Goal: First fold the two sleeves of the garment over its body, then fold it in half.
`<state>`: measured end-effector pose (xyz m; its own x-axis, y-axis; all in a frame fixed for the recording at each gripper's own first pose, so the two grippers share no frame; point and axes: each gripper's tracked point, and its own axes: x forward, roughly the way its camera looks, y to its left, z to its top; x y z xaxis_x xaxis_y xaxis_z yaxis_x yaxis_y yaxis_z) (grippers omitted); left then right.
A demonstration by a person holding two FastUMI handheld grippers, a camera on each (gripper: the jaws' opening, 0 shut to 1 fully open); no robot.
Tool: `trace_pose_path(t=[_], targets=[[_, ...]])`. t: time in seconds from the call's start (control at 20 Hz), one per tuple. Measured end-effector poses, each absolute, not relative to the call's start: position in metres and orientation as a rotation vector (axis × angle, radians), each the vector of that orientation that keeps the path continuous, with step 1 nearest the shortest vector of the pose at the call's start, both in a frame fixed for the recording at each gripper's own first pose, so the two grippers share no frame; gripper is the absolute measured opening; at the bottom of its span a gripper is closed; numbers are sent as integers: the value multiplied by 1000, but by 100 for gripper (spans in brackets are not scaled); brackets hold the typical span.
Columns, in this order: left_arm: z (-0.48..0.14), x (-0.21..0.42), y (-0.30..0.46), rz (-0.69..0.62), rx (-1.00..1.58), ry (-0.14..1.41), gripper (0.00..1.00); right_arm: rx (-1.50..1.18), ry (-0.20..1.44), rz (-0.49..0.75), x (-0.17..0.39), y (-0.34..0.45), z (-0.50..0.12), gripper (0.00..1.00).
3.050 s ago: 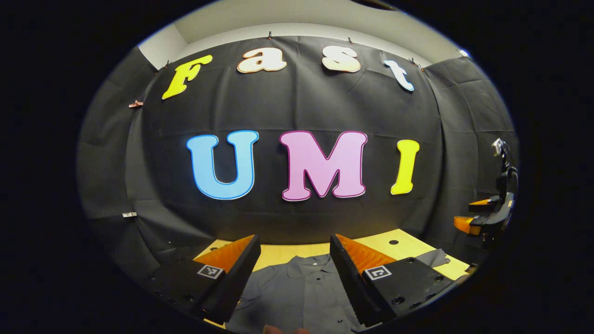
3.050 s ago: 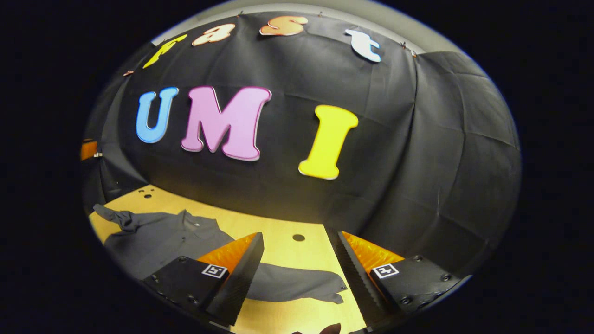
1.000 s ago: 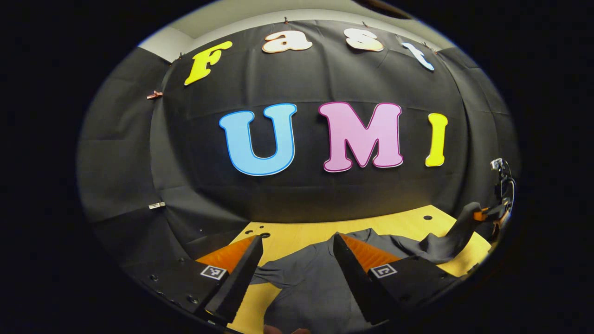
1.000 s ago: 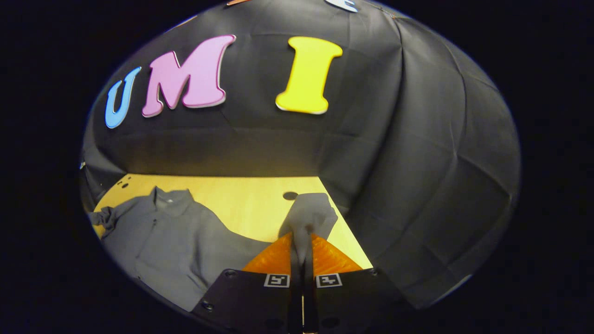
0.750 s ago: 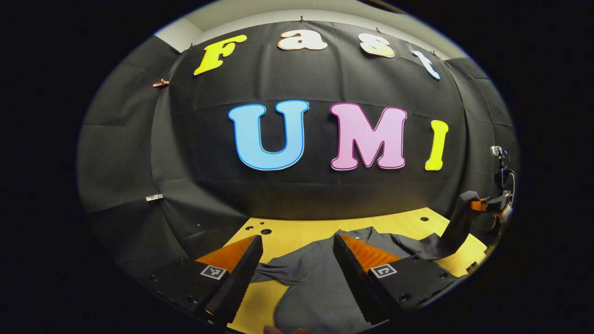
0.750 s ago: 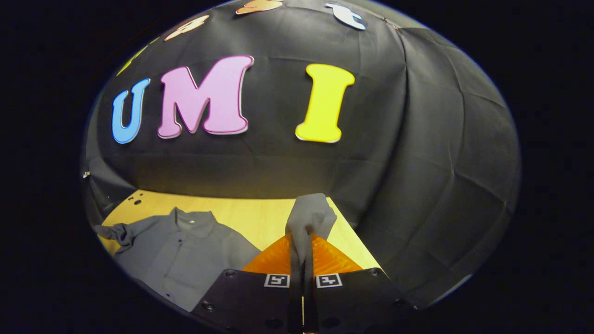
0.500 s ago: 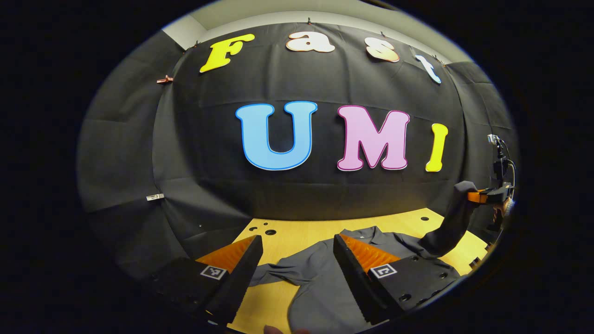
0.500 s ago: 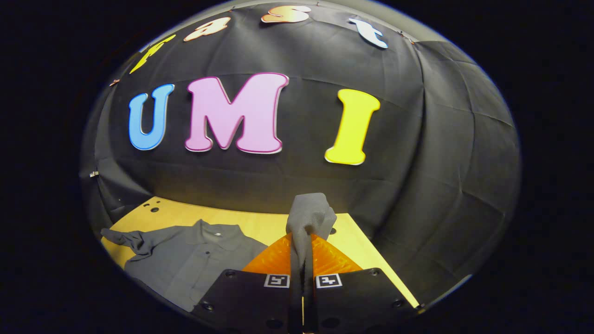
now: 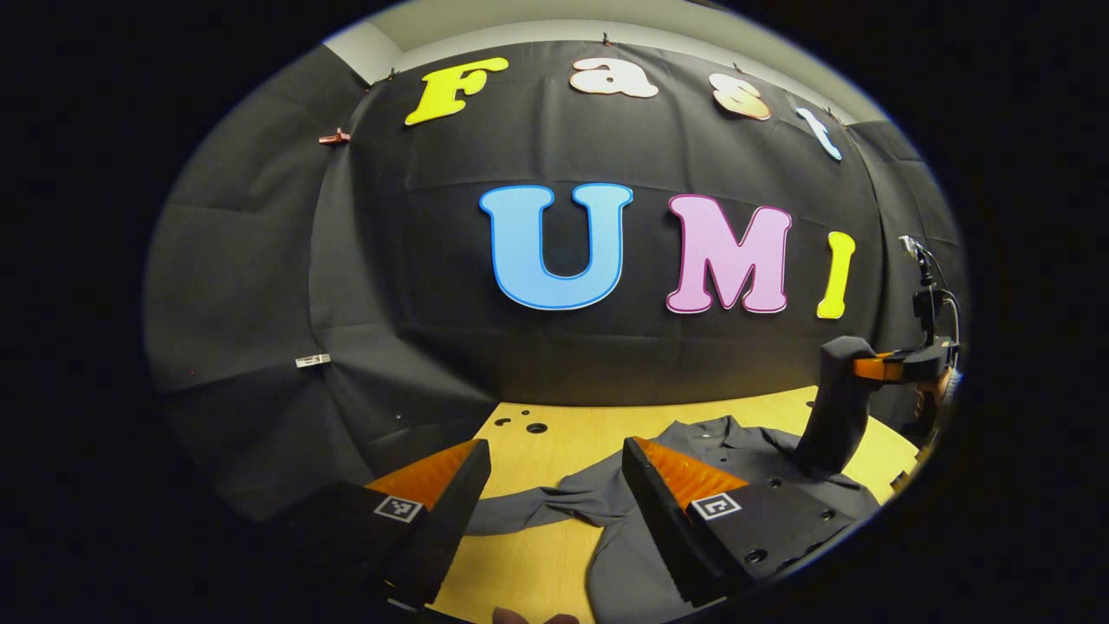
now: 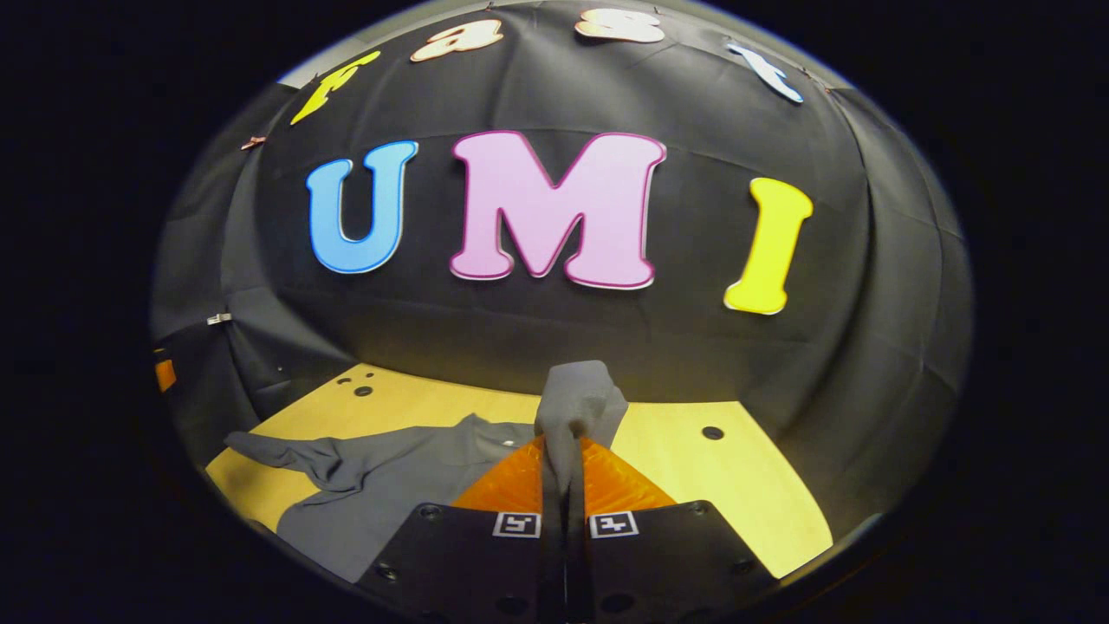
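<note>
A dark grey shirt [image 9: 745, 451] lies face up on the yellow table [image 9: 554, 433], collar toward the back wall. Its left sleeve [image 9: 537, 510] lies twisted on the table, just beyond the open fingers of my left gripper [image 9: 554, 477], which hovers above it holding nothing. My right gripper [image 10: 565, 451] is shut on the cuff of the right sleeve [image 10: 579, 403], which sticks up between its fingers. In the left gripper view that right sleeve [image 9: 833, 407] hangs lifted from the right gripper [image 9: 871, 367] above the shirt's right side. The shirt's body [image 10: 381, 485] lies low left in the right gripper view.
The yellow table [image 10: 693, 477] has small round holes near its back left corner [image 9: 528, 426] and on its right part [image 10: 712, 432]. Black cloth walls stand close behind and on both sides.
My right gripper shut on the right sleeve's cuff, lifted it and has carried it leftward toward the shirt's body. My left gripper stayed open and shifted left toward the left sleeve.
</note>
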<state>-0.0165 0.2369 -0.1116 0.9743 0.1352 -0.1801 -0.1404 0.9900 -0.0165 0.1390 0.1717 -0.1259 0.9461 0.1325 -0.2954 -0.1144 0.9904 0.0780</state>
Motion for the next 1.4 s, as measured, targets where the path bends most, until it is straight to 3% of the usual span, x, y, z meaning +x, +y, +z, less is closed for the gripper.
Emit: trace_pose_path(t=[0.7, 1.4], targets=[[-182, -1, 325, 173, -52, 265, 96, 26, 523, 246, 148, 320, -234, 6], [-341, 46, 414, 284, -55, 514, 97, -17, 738, 241, 131, 364, -324, 9]])
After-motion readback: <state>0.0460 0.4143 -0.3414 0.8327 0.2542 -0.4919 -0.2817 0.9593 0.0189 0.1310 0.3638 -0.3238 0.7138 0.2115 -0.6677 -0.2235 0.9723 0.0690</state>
